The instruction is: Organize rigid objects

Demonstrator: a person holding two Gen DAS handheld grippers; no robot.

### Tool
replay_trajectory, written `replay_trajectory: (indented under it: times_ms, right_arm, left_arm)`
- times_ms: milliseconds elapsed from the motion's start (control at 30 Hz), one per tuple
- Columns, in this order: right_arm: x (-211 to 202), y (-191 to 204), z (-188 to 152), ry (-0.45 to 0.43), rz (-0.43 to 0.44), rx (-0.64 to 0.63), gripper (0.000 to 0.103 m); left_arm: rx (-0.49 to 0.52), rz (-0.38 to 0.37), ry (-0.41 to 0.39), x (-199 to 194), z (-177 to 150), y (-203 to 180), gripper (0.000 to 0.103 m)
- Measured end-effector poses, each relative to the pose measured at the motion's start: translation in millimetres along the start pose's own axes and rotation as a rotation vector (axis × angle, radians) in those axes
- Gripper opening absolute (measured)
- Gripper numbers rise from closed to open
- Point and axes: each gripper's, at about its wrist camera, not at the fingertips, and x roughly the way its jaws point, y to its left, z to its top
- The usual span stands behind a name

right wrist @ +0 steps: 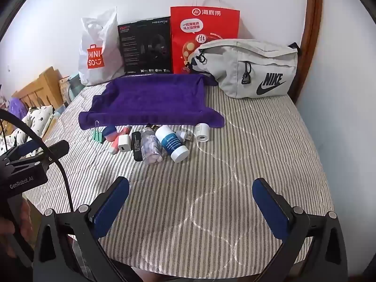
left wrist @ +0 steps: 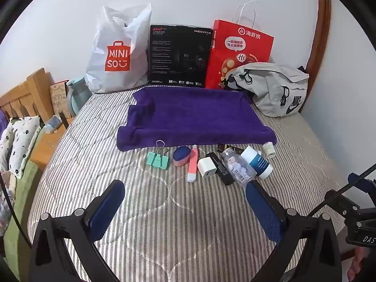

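On the bed [left wrist: 164, 211], with its striped cover, a row of small hard things lies just in front of a purple towel [left wrist: 195, 117]. From left to right there is a green clip [left wrist: 158, 159], a small blue and pink case [left wrist: 181, 156], a pink tube [left wrist: 193, 164], a white plug [left wrist: 206, 167], a flat black box [left wrist: 222, 168], a clear bottle [left wrist: 238, 166] with pale pills inside, a white and blue bottle [left wrist: 257, 162] and a small white roll [left wrist: 269, 149]. Some of them touch or lean on each other in a messy bunch.

Nothing sits on the purple towel, so I think the tidy-up job has not started. All the small things seem left to be moved, and the towel looks like the place for them, but I cannot be sure.

Near the camera, the left gripper [left wrist: 185, 202] hangs over the bed with its jaws wide and holding nothing. Over on the right, the right gripper [right wrist: 190, 197] is the same, wide and holding nothing. Both are near the row but apart from it.

At the far end, by the wall, stand a white bag [left wrist: 117, 54], a black box [left wrist: 181, 54], a red bag [left wrist: 242, 51] and a grey pouch [right wrist: 249, 70].
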Motion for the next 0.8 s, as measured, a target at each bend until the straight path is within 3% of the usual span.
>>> replay_trajectory:
  times_ms: [800]
  right_arm:
    - [0.1, 0.9, -2.6, -0.003, 0.003, 0.006, 0.103]
  left_arm:
    - [0.005, -0.001, 0.025, 8.3, -6.3, 2.8, 0.103]
